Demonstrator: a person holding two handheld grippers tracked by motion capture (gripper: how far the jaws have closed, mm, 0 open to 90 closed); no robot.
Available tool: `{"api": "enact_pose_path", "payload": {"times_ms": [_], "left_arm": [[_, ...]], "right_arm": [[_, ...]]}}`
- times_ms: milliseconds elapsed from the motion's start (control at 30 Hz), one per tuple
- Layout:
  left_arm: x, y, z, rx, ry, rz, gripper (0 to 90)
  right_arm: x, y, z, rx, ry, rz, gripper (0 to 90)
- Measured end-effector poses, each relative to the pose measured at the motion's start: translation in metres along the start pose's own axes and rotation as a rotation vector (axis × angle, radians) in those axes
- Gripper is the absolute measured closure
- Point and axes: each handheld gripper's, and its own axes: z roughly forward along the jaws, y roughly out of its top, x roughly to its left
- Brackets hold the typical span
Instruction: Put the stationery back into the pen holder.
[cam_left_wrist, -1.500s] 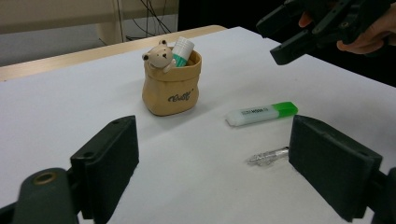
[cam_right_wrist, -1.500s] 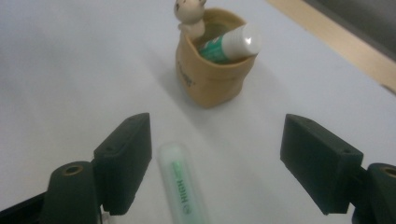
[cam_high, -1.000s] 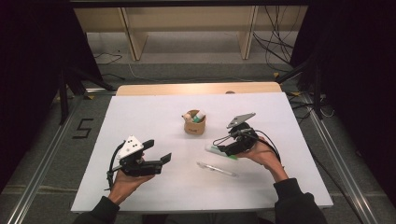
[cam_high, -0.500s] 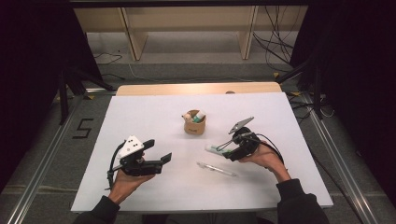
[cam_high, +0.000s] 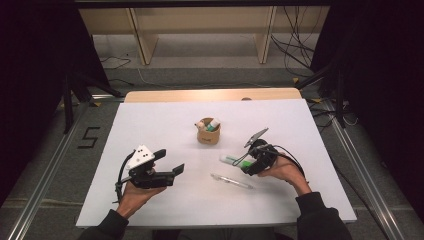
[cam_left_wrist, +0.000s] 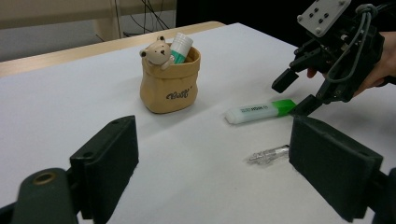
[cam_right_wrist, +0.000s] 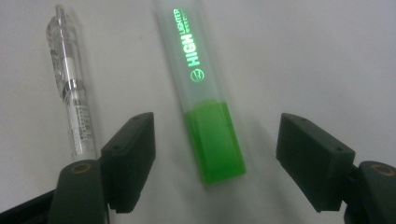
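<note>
Tongs on our right had dropped from near the pouch and, just narrowing yet ungripping, straddled the highlighter; our left tongs gaped empty.

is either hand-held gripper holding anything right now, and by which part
Nothing is held. The right hand-held gripper straddles the green cap end of the highlighter, its jaws just closing but not touching. The left hand-held gripper is open, holding nothing.
</note>
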Motion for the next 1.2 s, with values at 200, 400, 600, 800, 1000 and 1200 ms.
{"api": "enact_pose_path", "payload": {"times_ms": [200,400,600,800,1000,1200], "left_arm": [[0.0,0.0,0.0,0.001,-0.001,0.003,15.3],[-0.001,0.0,0.0,0.005,-0.003,0.011,15.3],[-0.001,0.0,-0.001,0.004,-0.001,0.014,15.3],[-0.001,0.0,-0.002,0.004,-0.002,0.012,15.4],[-0.001,0.0,-0.001,0.004,-0.002,0.016,15.4],[-0.001,0.0,-0.002,0.005,0.0,0.014,15.4]], "right_arm": [[-0.002,-0.001,0.0,0.015,0.007,0.002,34.8],[-0.005,-0.002,0.003,0.028,0.012,0.008,40.6],[-0.003,0.002,0.005,0.016,0.031,-0.01,46.4],[0.0,0.006,0.01,0.031,0.025,-0.037,52.6],[0.001,0.007,0.009,0.04,0.014,-0.045,59.2],[0.008,0.012,0.009,0.079,-0.004,-0.083,66.1]]}}
